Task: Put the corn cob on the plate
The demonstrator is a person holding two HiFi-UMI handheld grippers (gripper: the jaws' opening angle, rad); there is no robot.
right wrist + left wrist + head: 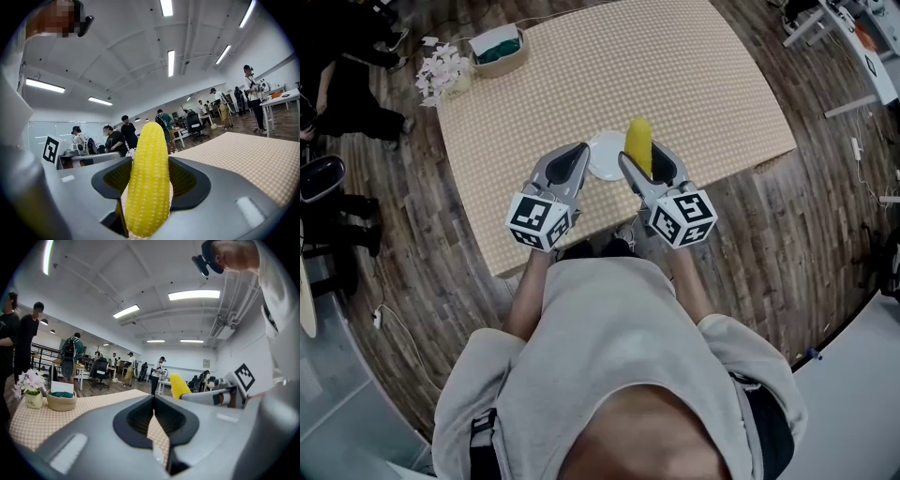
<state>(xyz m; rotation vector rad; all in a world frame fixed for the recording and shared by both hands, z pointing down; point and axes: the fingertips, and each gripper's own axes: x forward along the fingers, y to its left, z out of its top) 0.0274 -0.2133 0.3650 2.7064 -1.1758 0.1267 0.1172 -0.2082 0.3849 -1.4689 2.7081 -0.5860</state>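
Note:
A yellow corn cob (638, 145) stands out of my right gripper (649, 171), which is shut on it; in the right gripper view the corn cob (149, 180) rises between the jaws, tip pointing up and away. A small white plate (605, 155) lies on the checked table (609, 84) near its front edge, just left of the cob. My left gripper (570, 167) hovers at the plate's left side, shut with nothing in it. In the left gripper view the left gripper (153, 401) shows its jaws closed, with the corn cob (180, 386) and the right gripper (220, 394) to the right.
A round basket (497, 50) with a green and white cloth sits at the table's far left corner, beside a pot of pale flowers (442, 77). Wooden floor surrounds the table. People stand at the left (337, 94); white desks (853, 47) stand at the far right.

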